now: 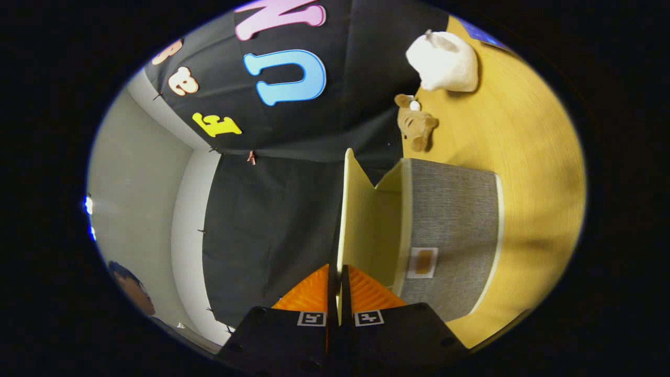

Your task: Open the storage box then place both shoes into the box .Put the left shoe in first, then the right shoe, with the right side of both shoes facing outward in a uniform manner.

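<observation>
**Gripper clamped on the raised lid of the storage box**

We see the scene rolled a quarter turn, so the gripper (335,272) is held on its side, with the wooden table (528,173) running up one flank and the booth's wall on the other. The fingers (311,290) are drawn in until hardly any gap is left, and the thin pale lid (355,209) of the storage box (450,230) sits edge-on between them, both pads pressing on it. The lid stands away from the box body, which leaves the mouth open and its cream inner wall showing just ahead of the fingers. The box rests on the table; its outer side is grey fabric with a pale trim and carries a small white label with a brownish patch.

Beyond the box, on the same table, lies a small brown plush toy (416,123), and farther still a white plush toy (444,60). Well apart from the box, at the far side of the black cloth, we make out part of a person (133,290) against the pale wall
</observation>
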A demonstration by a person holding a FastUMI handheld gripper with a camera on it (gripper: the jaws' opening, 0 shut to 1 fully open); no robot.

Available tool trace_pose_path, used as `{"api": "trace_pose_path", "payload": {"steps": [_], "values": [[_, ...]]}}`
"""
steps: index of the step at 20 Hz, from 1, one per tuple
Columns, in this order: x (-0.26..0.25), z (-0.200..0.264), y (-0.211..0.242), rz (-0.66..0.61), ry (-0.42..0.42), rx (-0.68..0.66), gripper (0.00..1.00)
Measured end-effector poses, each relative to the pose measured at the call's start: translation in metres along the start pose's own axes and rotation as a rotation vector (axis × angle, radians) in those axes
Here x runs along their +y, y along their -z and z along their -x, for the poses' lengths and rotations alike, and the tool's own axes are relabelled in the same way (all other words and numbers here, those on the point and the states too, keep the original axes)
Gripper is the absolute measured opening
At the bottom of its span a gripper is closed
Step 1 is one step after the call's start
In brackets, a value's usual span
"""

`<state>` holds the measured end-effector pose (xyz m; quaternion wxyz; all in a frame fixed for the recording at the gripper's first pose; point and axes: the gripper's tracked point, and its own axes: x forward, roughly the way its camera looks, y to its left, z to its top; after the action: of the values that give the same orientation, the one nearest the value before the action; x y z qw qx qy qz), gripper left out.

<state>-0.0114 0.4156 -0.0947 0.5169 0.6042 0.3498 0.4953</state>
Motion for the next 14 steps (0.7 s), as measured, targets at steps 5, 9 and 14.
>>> {"api": "trace_pose_path", "payload": {"steps": [5, 9, 14], "values": [[0.052, -0.044, 0.005, 0.135, 0.037, 0.005, 0.06], [0.082, -0.091, 0.019, 0.251, 0.064, 0.035, 0.06], [0.095, -0.152, 0.044, 0.365, 0.106, 0.079, 0.06]]}}
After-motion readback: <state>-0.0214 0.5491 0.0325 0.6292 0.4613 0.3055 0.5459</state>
